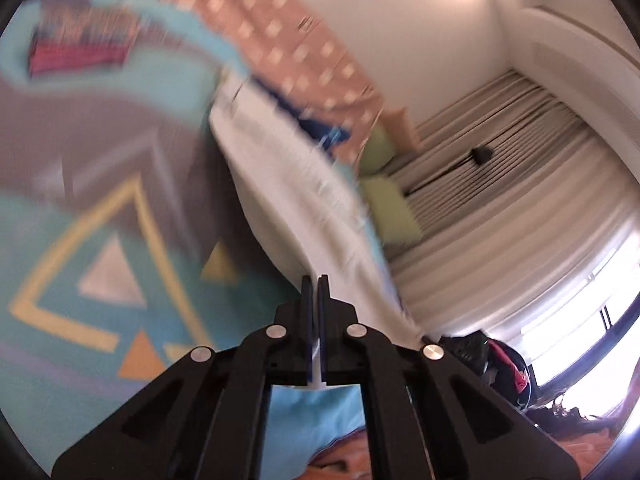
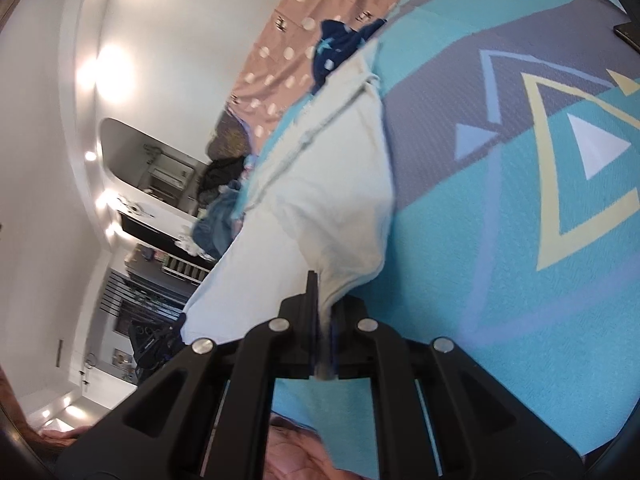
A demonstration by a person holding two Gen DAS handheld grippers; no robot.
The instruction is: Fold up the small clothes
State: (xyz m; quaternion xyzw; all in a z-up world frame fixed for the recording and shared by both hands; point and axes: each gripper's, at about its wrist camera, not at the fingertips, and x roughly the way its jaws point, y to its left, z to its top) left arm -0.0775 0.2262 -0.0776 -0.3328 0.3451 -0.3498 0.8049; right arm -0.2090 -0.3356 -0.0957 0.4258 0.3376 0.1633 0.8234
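Observation:
A small white garment (image 1: 288,184) hangs stretched above the bed, held by both grippers. My left gripper (image 1: 316,284) is shut on one edge of it, with the cloth pinched between the jaws. My right gripper (image 2: 322,280) is shut on another edge of the same white garment (image 2: 320,184), which drapes away from the fingers with a seam running along it. A dark blue garment (image 2: 340,48) lies beyond it on the bed; it also shows in the left wrist view (image 1: 320,128).
The bed carries a turquoise and grey bedspread with yellow triangles (image 2: 520,200) and a pink dotted cloth (image 1: 288,40). Green pillows (image 1: 392,208) and beige curtains (image 1: 500,184) are to the right. A pile of clothes (image 2: 220,200) lies past the bed edge.

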